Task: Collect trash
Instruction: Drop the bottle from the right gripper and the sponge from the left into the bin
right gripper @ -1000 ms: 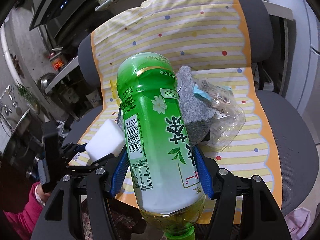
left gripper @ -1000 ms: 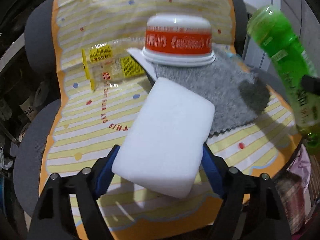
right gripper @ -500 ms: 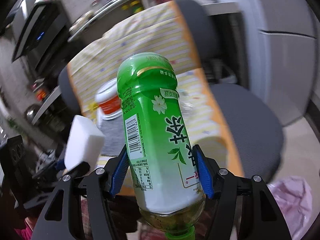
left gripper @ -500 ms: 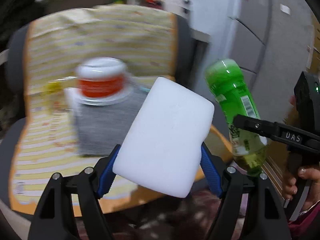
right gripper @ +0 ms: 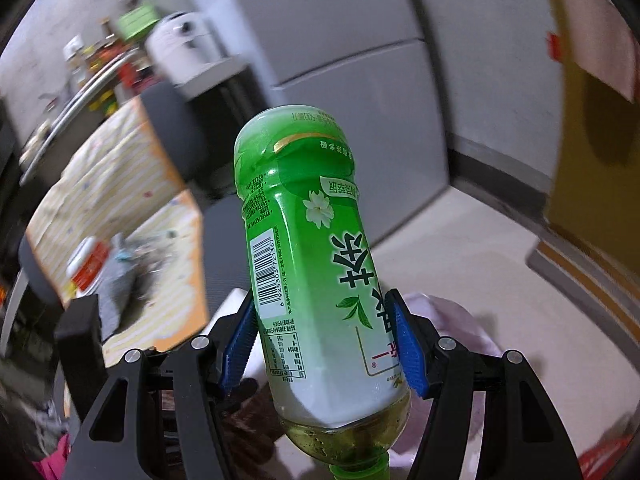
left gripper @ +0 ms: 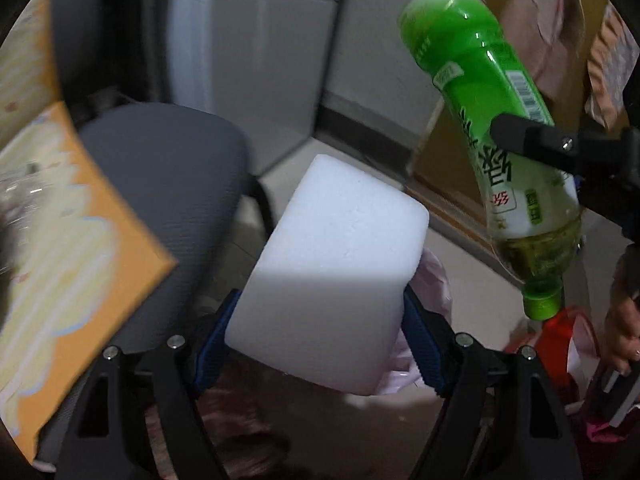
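Trash is now in both of your grippers and away from the chair (left gripper: 168,184): a second ago both cameras looked at the striped cloth (left gripper: 60,240) with the cup and wrappers on it, and now they have swung toward the floor (right gripper: 480,264) and the grey cabinet. Your left gripper (left gripper: 320,344) is closed on the white foam block (left gripper: 332,280), its blue pads pressing on the two sides. Your right gripper (right gripper: 324,348) is closed around the green bottle (right gripper: 316,280), which hangs with the cap down and a little tea inside. Just under the block and the bottle you can see a pale pink bag (left gripper: 434,280), partly hidden. I judge that the carrying step is nearly done and the release comes next. The cup (right gripper: 86,264) and some wrappers lie on the cloth, so more trips are needed.
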A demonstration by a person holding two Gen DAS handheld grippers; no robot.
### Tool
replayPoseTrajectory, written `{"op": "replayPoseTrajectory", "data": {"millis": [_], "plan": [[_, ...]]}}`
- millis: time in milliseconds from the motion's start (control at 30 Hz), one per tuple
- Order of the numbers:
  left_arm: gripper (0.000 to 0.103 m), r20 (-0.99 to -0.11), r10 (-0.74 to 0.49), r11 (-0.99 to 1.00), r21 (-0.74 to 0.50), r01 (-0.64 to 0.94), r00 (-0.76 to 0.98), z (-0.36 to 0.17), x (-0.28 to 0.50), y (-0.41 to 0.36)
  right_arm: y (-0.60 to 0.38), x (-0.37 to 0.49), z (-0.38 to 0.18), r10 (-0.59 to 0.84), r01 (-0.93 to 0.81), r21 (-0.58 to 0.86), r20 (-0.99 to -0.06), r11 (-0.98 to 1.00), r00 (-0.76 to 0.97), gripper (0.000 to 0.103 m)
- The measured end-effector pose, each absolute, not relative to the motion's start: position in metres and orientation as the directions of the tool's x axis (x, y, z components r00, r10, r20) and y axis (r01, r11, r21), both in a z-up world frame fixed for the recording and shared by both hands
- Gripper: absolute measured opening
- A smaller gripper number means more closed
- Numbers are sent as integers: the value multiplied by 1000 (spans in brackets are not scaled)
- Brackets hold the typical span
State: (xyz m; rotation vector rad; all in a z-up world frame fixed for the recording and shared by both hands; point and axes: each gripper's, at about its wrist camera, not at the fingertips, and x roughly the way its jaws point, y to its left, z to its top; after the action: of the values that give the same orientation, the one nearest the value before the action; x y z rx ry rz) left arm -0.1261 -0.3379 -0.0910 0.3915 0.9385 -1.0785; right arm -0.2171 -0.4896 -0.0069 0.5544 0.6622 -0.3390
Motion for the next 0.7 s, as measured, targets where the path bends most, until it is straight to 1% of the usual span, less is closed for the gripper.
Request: {"op": "replayPoseTrajectory", "data": {"millis": [167,200,300,433,700], "plan": [[83,-825,-550,425,-139,894,133,-105,-129,-372,-507,-225,-27,-150,517,377,-680,769,718,63],[86,-824,-551,424,-141,895,132,-106,-128,-374,-510,-227,-31,-152,522,375,-683,766,714,63],[90,-821,-556,425,-144,894,132,-103,-125,-375,-516,-228,-47,-153,541,375,-700,753,697,63],[91,-818,-557,436,-140,889,145,-102,-126,-370,-521,-226,-63,-143,557,385,-715,736,684,63],[91,-767,-561,567,-82,820,311,-79,-106,-336,-520,-215,-96,-137,573,368,-744,732,654,64]]}}
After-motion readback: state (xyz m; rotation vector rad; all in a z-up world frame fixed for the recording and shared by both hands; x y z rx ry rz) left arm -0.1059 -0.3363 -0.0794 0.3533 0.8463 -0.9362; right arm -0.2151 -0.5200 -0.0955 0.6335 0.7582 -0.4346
